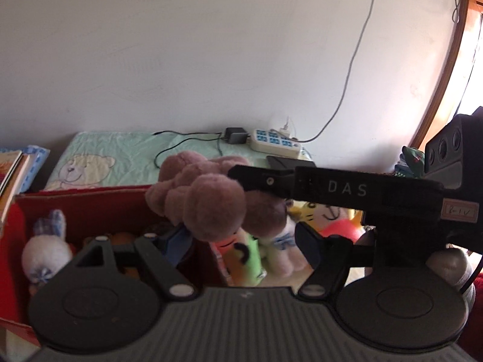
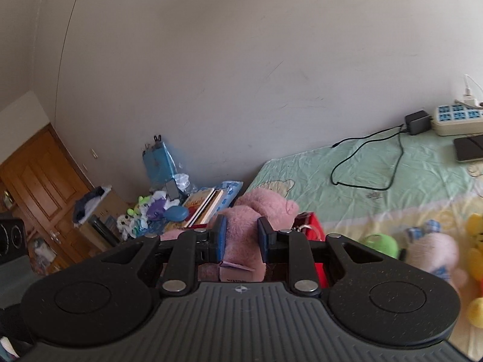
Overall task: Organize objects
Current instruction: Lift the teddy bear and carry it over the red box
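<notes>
A pink plush toy [image 2: 250, 220] is held in my right gripper [image 2: 241, 238], whose blue-padded jaws are shut on its body. In the left wrist view the same toy [image 1: 205, 199] hangs above a red cardboard box [image 1: 90, 202], with the right gripper's black body crossing from the right. My left gripper [image 1: 241, 244] is open and empty just below the toy. The box holds a white plush [image 1: 42, 256]. Several plush toys [image 1: 265, 250] lie on the bed beside the box.
A green bedsheet [image 2: 377, 163] covers the bed along a white wall. A power strip [image 1: 274, 141], charger and black cable [image 2: 362, 166] lie at the back. Books [image 2: 205, 205] and clutter stand left of the bed. A phone [image 2: 469, 147] lies at the right.
</notes>
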The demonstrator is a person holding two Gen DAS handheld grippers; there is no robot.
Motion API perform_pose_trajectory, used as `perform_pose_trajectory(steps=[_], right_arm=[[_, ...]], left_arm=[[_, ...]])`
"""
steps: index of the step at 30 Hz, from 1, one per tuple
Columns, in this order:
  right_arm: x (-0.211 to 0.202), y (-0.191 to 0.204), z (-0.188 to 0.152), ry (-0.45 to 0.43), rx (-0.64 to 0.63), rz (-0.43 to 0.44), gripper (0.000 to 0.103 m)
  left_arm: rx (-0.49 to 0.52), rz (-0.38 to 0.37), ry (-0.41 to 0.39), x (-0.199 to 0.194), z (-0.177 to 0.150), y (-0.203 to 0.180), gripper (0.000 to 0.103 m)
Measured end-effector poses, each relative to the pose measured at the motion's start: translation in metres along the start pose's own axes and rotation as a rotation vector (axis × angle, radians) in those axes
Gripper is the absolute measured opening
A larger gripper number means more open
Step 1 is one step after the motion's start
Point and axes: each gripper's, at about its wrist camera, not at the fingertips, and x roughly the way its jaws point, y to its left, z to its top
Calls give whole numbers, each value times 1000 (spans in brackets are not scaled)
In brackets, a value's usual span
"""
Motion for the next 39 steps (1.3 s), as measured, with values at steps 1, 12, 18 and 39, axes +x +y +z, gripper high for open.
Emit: perform_pose_trajectory(steps=[1,12,18,39], right_arm=[[7,3,-3,4,-8,-7,24],[50,11,-50,71,3,-167,23],[55,14,-62,84,32,-240,24],[44,20,-67,74,104,-313,26]], left_arm=[[-2,4,8,1,-1,10,73],[-5,-34,158,47,-28,78,71],[43,-54,223,59,-41,86,70],[35,-127,291,64,-42,91,83]])
